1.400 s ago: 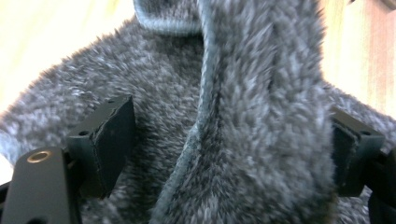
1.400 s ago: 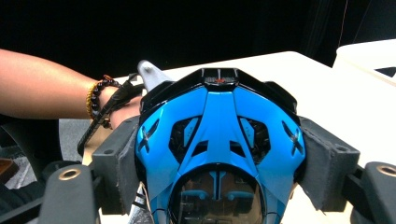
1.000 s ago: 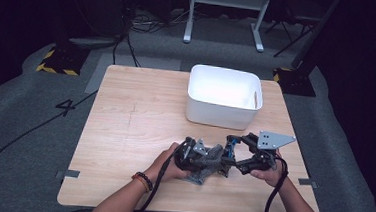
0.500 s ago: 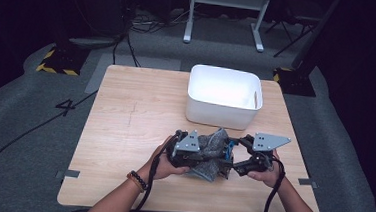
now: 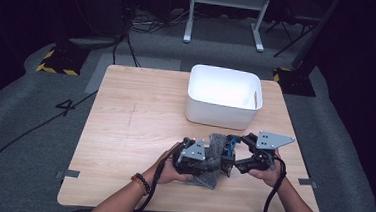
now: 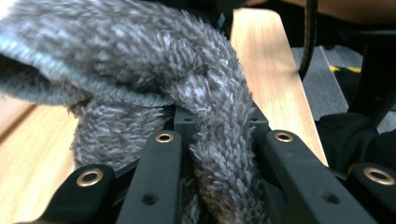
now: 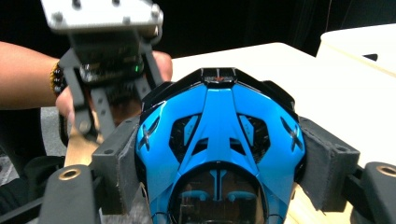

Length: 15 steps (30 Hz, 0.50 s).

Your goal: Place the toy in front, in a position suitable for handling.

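Your left hand (image 5: 171,171) comes in from the bottom edge, forearm slanting up and to the right, and carries the left gripper (image 5: 200,158) low over the near part of the table (image 5: 134,122), aimed toward your right hand. Its jaws are together on a grey fuzzy cloth (image 5: 216,149): in the left gripper view a thick fold of the cloth (image 6: 219,140) runs down between the two black jaws, and the rest bunches up and to the left above them. From above, the cloth lies between the two grippers, its long axis running from the table's far side toward you, one end hanging down to the table just in front of your left hand.

Just to the right of it, the right gripper (image 5: 235,159) points left, toward the other gripper. Its pads are clamped on the two sides of a blue and black toy car (image 7: 217,140). In the right gripper view the car's long axis lies along the jaws, its narrow black end pointing away from your hand toward the left gripper. Your right hand (image 5: 266,171) grips from behind, forearm slanting up and to the left.

Beyond both grippers, well apart from them, a white bin (image 5: 223,113) stands on the table.
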Each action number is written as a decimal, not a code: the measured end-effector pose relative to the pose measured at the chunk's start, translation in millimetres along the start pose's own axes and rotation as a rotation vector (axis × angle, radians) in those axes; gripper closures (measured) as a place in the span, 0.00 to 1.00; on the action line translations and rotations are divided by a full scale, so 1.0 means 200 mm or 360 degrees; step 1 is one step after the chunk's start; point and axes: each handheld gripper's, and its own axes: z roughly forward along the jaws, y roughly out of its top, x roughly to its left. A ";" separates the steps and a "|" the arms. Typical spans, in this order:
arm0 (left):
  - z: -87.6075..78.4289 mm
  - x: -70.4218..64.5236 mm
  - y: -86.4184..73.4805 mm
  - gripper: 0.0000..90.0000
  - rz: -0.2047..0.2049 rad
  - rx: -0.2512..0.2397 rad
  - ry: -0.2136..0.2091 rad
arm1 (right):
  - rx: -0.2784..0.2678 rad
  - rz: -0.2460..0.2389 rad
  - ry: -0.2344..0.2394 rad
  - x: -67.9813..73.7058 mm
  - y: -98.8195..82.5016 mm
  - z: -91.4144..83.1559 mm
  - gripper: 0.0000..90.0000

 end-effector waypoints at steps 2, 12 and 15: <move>0.03 -0.01 -0.01 0.84 0.0012 0.0049 -0.0008 | -0.0012 0.0007 -0.0002 0.00 0.00 -0.01 0.29; 0.16 -0.02 -0.07 0.84 0.0050 0.0272 0.0031 | -0.0102 0.0012 -0.0017 0.00 0.04 -0.05 0.29; 0.13 0.02 -0.08 0.84 -0.0017 0.0211 0.0087 | -0.0074 0.0008 -0.0023 0.01 0.04 -0.04 0.29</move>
